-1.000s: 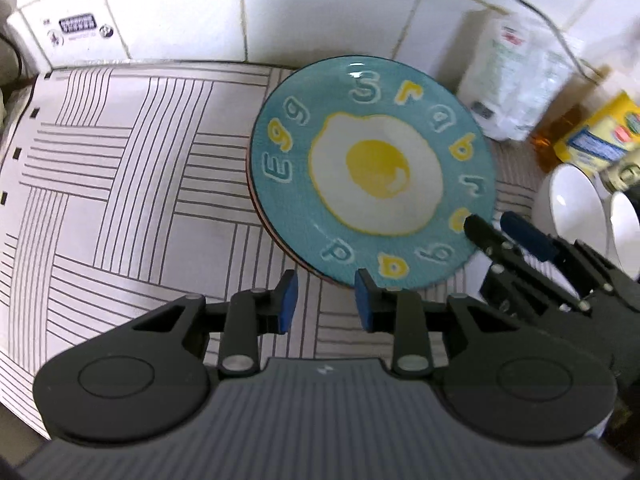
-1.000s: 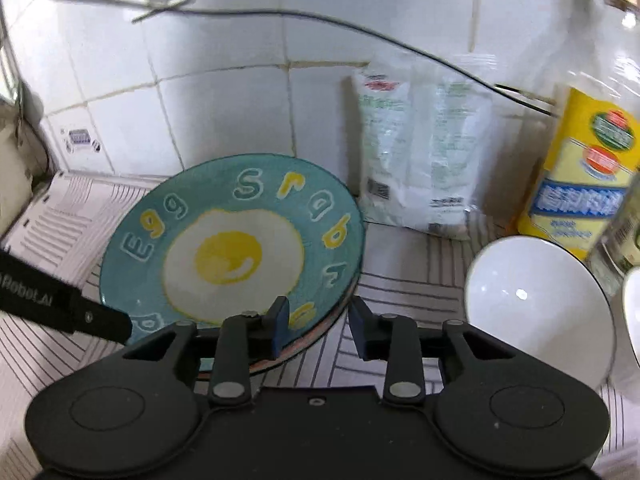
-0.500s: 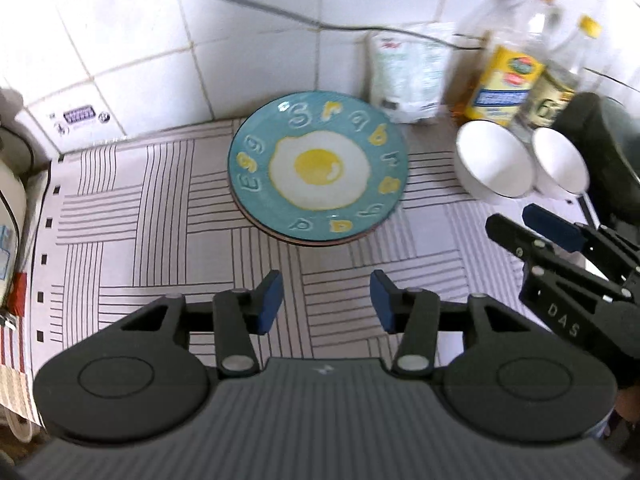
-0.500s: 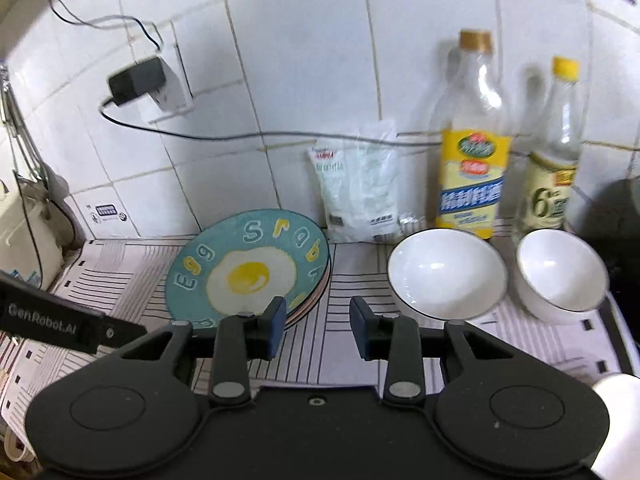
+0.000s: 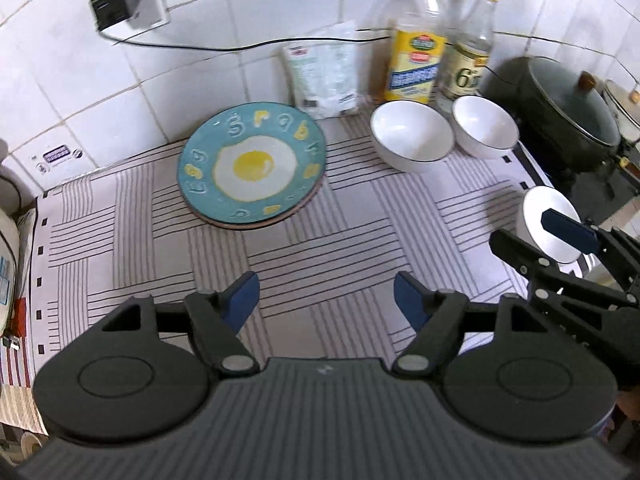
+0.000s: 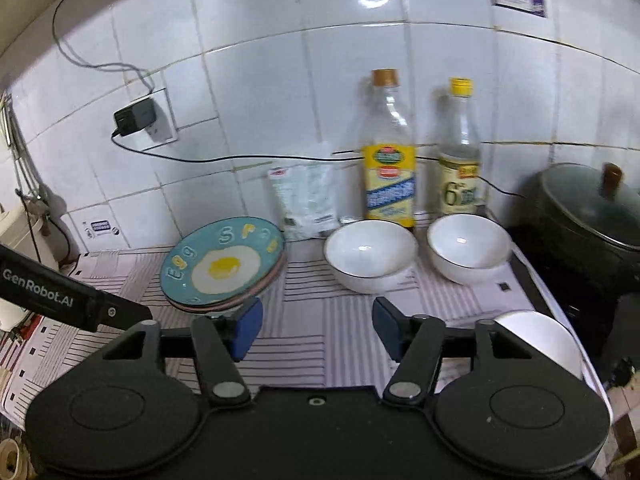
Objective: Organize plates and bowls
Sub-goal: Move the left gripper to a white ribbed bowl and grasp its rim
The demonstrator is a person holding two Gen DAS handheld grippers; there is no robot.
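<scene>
On striped mat (image 5: 344,240): three white bowls (image 5: 412,136), one egg plate (image 5: 252,164) atop stack.

**Readable lettering on the counter**

"Egg" is read at the left rim of the teal fried-egg plate (image 6: 222,266). "GenRobot.AI" is printed on the left gripper (image 6: 70,300), at the frame's left edge. A large "6" is shown on the yellow-capped bottle (image 6: 460,160). Other labels cannot be read.

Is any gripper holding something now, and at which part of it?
Nothing is held. The left gripper and the right gripper are both open and empty, above the mat.
</scene>
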